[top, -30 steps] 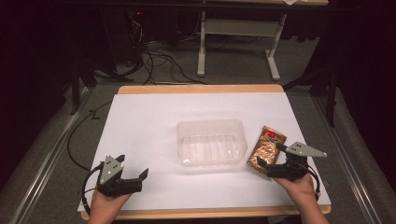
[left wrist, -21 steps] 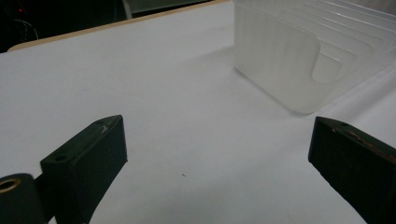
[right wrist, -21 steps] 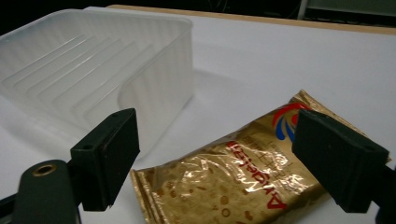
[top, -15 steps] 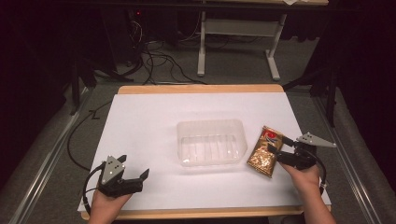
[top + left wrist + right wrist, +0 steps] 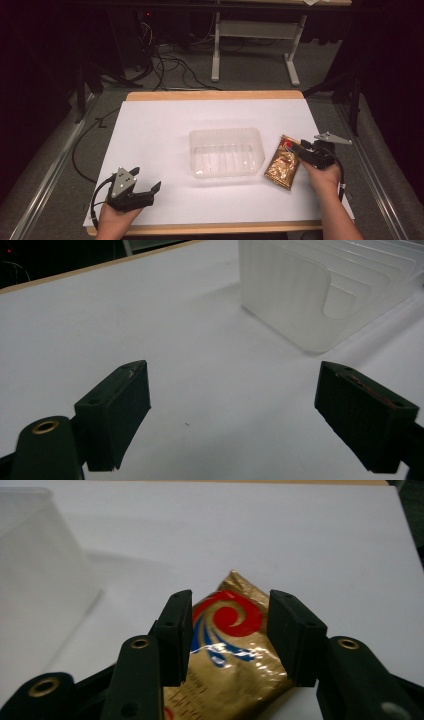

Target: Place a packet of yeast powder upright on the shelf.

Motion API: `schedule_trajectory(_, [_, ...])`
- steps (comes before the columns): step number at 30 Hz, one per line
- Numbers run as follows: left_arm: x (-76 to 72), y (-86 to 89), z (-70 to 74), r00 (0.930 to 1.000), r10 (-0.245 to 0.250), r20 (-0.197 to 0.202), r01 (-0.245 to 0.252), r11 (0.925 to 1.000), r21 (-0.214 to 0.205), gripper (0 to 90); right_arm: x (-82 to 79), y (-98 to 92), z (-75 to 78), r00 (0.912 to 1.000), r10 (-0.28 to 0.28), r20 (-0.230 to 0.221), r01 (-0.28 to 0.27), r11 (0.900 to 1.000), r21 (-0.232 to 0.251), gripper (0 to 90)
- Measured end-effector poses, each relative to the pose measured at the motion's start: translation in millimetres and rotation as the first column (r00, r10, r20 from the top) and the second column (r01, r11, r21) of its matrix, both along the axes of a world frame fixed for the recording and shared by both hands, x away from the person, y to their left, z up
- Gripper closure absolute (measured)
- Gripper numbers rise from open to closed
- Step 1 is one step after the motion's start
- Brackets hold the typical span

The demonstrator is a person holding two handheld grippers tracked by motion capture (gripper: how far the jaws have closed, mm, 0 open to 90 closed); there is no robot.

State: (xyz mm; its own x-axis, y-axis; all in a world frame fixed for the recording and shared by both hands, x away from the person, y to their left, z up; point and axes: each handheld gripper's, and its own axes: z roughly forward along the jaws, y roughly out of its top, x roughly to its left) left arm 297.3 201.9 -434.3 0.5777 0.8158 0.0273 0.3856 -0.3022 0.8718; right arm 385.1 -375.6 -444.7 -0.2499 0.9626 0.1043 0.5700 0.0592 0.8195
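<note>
A gold foil packet [image 5: 283, 162] with a red and blue swirl lies flat on the white table, just right of a clear plastic tub [image 5: 226, 151]. My right gripper [image 5: 302, 150] hovers over the packet's right side; in the right gripper view the packet [image 5: 231, 650] shows between and below the jaws, which stand partly apart with nothing held in my right gripper [image 5: 229, 632]. My left gripper [image 5: 150, 192] rests near the table's front left, wide open [image 5: 235, 415] over bare table, with the tub [image 5: 325, 295] ahead to its right.
The white sheet covers a wooden table [image 5: 210, 95]. Dark floor with cables [image 5: 165, 65] and a white desk frame [image 5: 255, 40] lie beyond the far edge. Metal rails [image 5: 45, 175] run along both sides.
My right gripper has moved up and left along the packet, from its near end toward its top right part. The left gripper has stayed put.
</note>
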Motion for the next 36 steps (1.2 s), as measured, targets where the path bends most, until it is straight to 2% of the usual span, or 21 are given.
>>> schedule_trajectory(5, [-0.4, 1.2, 0.1, 0.9998, 0.014, 0.01, -0.014, 0.9999, -0.001, 15.4, 12.3, -14.5, -6.8, 0.9977, -0.063, -0.026, 0.064, 0.9979, 0.012, 58.8])
schedule_trajectory(13, [-0.5, -1.3, -2.6, 0.9999, 0.012, 0.005, -0.012, 0.9999, 0.009, 15.6, 24.6, -34.4, -17.3, 0.9906, -0.111, -0.079, 0.116, 0.9911, 0.065, 59.3])
schedule_trajectory(17, [0.1, -2.6, -3.2, 1.0, 0.006, 0.003, -0.006, 0.9998, 0.019, 15.6, 30.5, -39.6, -25.0, 0.9864, -0.1, -0.13, 0.115, 0.9875, 0.108, 51.8])
schedule_trajectory(19, [0.4, -2.3, -3.5, 1.0, 0.008, 0.001, -0.008, 0.9998, 0.017, 15.7, 32.1, -37.6, -27.8, 0.9839, -0.088, -0.155, 0.106, 0.9881, 0.112, 50.5])
schedule_trajectory(20, [0.2, -2.0, -3.5, 0.9999, 0.01, 0.002, -0.01, 0.9998, 0.016, 15.7, 32.1, -36.4, -28.0, 0.9847, -0.082, -0.153, 0.1, 0.9888, 0.111, 51.4])
schedule_trajectory(23, [-0.8, -1.1, -2.8, 0.9999, 0.009, 0.004, -0.009, 0.9998, 0.015, 15.7, 31.2, -32.6, -28.4, 0.9847, -0.073, -0.158, 0.086, 0.9935, 0.075, 57.1])
schedule_trajectory(26, [-1.5, -0.7, -2.6, 1.0, 0.009, 0.004, -0.009, 0.9999, 0.014, 15.6, 29.8, -31.7, -29.6, 0.9827, -0.062, -0.175, 0.077, 0.9939, 0.08, 68.7])
schedule_trajectory(29, [-1.3, -0.7, -2.8, 1.0, 0.008, 0.002, -0.008, 0.9999, 0.015, 15.6, 27.9, -30.4, -30.2, 0.982, -0.056, -0.181, 0.066, 0.9967, 0.048, 80.9])
schedule_trajectory(36, [-0.5, -1.2, -3.5, 1.0, 0.007, -0.002, -0.007, 0.9999, 0.013, 15.7, 24.1, -26.0, -28.3, 0.9857, -0.043, -0.163, 0.044, 0.999, 0.003, 89.4])
